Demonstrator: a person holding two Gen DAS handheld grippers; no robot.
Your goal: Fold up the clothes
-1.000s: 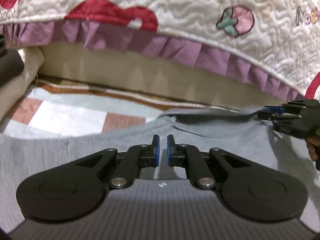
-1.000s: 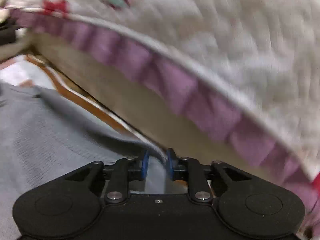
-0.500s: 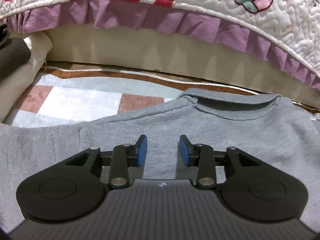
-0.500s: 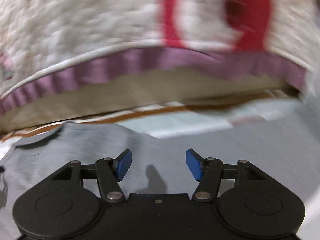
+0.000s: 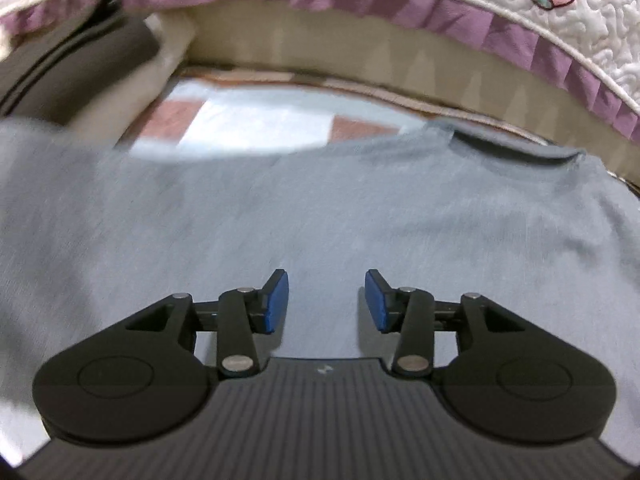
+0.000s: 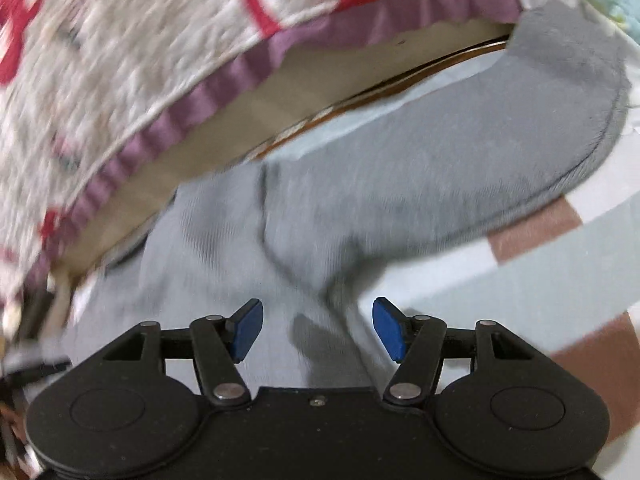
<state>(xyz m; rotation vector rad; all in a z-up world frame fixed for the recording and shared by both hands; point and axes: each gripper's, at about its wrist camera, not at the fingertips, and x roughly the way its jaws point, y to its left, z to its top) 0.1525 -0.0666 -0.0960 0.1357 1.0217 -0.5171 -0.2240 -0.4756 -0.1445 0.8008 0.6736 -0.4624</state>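
Note:
A grey shirt (image 5: 360, 208) lies spread flat on a checked sheet, its collar (image 5: 516, 148) at the far right in the left wrist view. My left gripper (image 5: 326, 300) is open and empty just above the shirt's body. In the right wrist view the shirt's sleeve (image 6: 500, 128) stretches away to the upper right, with its cuff near the quilt. My right gripper (image 6: 318, 328) is open and empty above the fabric near the sleeve's base. Both views are motion-blurred.
A quilted white blanket with a purple ruffle (image 5: 500, 36) overhangs the far side, also in the right wrist view (image 6: 180, 120). Dark and cream folded cloth (image 5: 80, 68) is piled at the far left. The pale blue, white and brown checked sheet (image 6: 540, 272) shows beside the sleeve.
Both grippers have opened and let go of the shirt. The left one has shifted left and pulled back from the collar. The right one has swung right, bringing the sleeve into view.

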